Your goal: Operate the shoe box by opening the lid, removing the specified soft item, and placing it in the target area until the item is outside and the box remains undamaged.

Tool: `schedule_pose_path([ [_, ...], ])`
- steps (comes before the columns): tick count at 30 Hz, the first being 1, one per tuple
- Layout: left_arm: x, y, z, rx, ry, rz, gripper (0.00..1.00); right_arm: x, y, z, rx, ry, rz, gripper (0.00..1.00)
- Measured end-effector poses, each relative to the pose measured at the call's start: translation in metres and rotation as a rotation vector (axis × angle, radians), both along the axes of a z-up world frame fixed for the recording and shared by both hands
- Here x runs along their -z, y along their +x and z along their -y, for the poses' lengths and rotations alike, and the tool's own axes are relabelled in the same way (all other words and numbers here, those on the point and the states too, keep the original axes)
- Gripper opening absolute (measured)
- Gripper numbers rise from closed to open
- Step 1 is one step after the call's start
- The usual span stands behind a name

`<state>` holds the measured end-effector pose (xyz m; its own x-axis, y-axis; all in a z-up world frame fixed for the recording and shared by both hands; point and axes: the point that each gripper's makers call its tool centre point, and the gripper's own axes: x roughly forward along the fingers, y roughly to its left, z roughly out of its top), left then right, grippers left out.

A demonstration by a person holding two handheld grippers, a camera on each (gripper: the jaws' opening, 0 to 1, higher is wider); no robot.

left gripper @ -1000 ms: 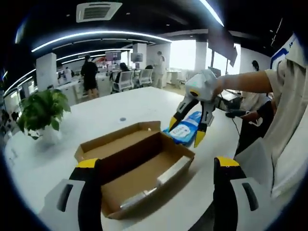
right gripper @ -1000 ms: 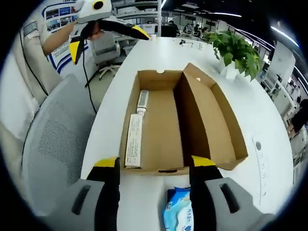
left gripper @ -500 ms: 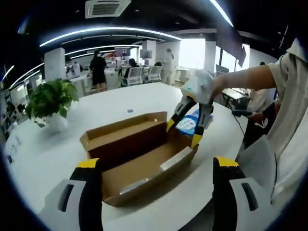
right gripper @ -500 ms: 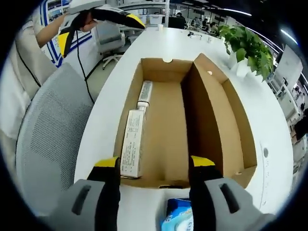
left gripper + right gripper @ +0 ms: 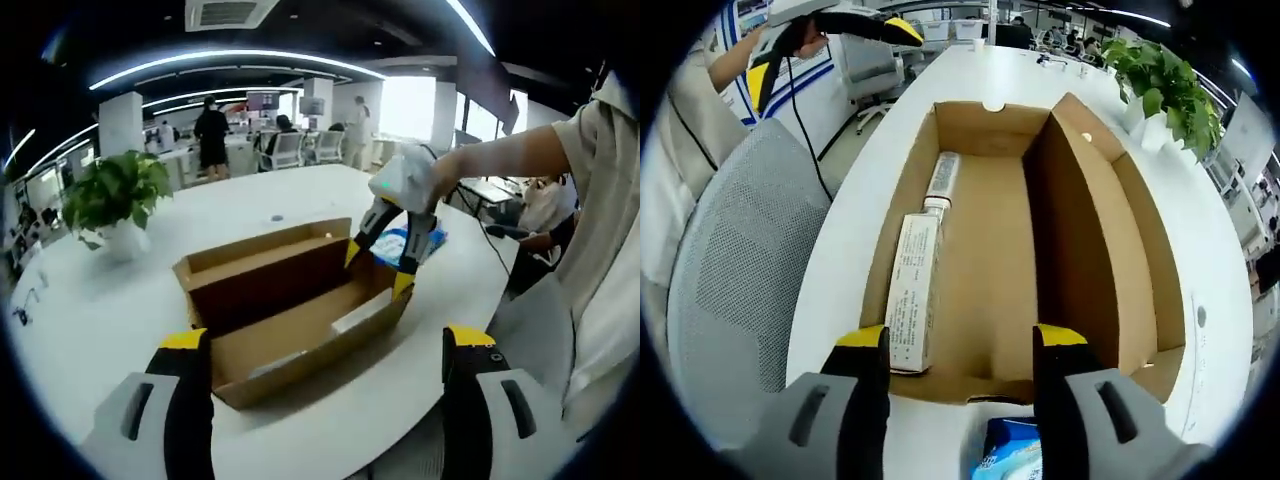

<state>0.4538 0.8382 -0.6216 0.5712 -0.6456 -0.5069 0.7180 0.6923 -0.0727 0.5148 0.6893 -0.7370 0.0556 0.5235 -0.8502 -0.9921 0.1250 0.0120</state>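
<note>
The shoe box is seen standing open on the white desk, its lid folded back and upright along the 3 o'clock side of the right gripper view. So the opening step is judged done, and the cardboard looks whole, with no tear or crush seen.

The soft item, a blue wipes pack, is found outside the box, lying on the desk at 6 o'clock of the right gripper view, just beyond the near end wall. In the left gripper view the same pack is glimpsed behind the box's far end, at about 2 o'clock. Removal is therefore judged complete; whether that spot is the target area cannot be told.

Inside the box a long white carton and a slim tube are left lying along the 9 o'clock wall.

Now the claws. The right claw is held spread wide, with nothing pinched between its yellow tips; it hangs above the near end of the box, the pack lying below and behind it. From the left gripper view the right claw is seen tips down over that end of the box, jaws parted. The left claw is likewise spread and empty, held off at the opposite end, touching nothing.

What is left is judged to be little: a withdrawal at most.
</note>
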Motion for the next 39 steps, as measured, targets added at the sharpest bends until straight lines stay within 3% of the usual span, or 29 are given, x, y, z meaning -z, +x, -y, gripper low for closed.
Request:
schedule_pose_path([
  [7,0.005,-0.002,-0.003,-0.008,0.01,-0.011,0.97,-0.002,0.005,0.005,0.011,-0.008,0.026,0.51],
  [15,0.005,-0.002,-0.005,-0.012,0.017,-0.01,0.97,-0.001,-0.009,-0.003,-0.006,0.025,-0.024,0.48],
  [27,-0.001,-0.005,-0.002,-0.007,-0.011,0.003,0.99,0.009,-0.022,-0.006,-0.04,0.008,-0.036,0.27],
  [30,-0.006,-0.006,-0.002,-0.009,-0.031,0.017,1.0,0.011,-0.026,-0.007,-0.048,0.006,-0.039,0.18],
  [39,-0.006,-0.015,-0.002,0.004,-0.031,0.029,1.0,0.01,-0.026,-0.009,-0.054,0.022,-0.011,0.15],
])
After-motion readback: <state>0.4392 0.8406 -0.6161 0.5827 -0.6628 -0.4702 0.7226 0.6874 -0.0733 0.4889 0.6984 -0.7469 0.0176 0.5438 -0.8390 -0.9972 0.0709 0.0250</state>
